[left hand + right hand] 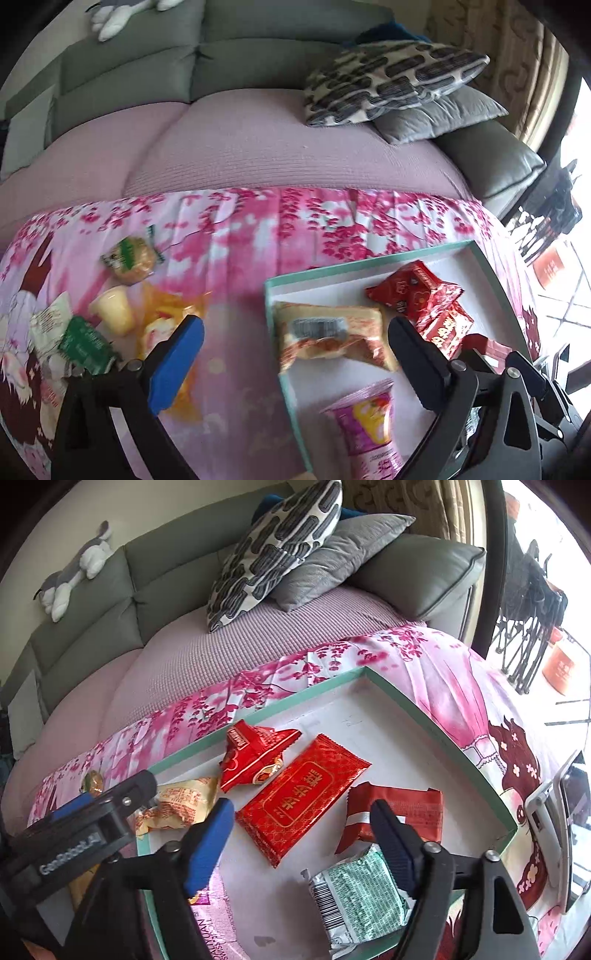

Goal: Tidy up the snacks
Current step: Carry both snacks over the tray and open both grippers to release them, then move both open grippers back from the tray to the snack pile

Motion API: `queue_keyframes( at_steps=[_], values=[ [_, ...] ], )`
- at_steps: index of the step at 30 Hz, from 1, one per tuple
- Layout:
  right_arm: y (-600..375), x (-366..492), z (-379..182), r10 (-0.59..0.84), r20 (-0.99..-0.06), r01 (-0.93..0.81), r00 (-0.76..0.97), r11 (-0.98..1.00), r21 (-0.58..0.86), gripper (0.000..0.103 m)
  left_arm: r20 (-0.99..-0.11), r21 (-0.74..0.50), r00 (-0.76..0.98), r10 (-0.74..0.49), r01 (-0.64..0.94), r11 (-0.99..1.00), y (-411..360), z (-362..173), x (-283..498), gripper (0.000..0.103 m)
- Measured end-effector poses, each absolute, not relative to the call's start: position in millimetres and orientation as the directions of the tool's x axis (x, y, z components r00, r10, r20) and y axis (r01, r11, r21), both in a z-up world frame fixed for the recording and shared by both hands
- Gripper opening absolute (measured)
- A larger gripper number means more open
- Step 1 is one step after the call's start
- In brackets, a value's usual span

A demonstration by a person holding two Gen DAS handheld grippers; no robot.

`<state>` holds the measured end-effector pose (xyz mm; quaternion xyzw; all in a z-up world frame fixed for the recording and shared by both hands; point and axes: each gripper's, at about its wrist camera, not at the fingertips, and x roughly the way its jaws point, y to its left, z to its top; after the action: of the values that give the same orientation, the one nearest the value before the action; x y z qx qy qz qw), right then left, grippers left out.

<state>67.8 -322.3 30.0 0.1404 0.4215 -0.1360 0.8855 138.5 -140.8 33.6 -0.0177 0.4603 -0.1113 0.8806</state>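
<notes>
- Hovering over the shallow white cardboard tray with the mint-green rim (258,710), we hold our right gripper (303,834) spread and empty, above the flat red foil packet with gold lettering (303,797) lying near the tray's middle.
- Our left gripper (295,354) straddles the tray's near-left edge, its jaws wide, nothing pinched; the orange-and-cream bread packet (328,339) lies inside, just beneath them.
- Already inside the tray: a crumpled red wrapper (255,755), a dark-red bar (402,808), a green-and-silver packet (362,897) and a pink cup (365,417), apparently gathered there for sorting.
- Left of the tray, on the pink blossom-print cloth (240,236), a round cake in green wrap (131,260), a pale jelly cup (112,308) and a green packet (86,343) wait; we judge the job partway done.
</notes>
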Motion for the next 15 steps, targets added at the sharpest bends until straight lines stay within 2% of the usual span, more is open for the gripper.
queue_keyframes(
  at_steps=[3,6,15],
  values=[
    [-312,69,30,-0.136,-0.79,0.339,0.598,0.936,0.096,0.103,-0.803,-0.136,0.571,-0.167,0.097,0.986,-113,30,128,0.1],
    [-305,72,29,-0.141,-0.792,0.326,0.594,0.942,0.077,0.103,-0.814,-0.098,0.571,-0.107,0.047,0.994,-94,22,117,0.1],
    [-291,72,31,-0.138,-0.785,0.308,0.604,0.949,0.07,0.103,-0.829,-0.1,0.557,-0.051,-0.059,0.993,-46,14,98,0.1]
  ],
)
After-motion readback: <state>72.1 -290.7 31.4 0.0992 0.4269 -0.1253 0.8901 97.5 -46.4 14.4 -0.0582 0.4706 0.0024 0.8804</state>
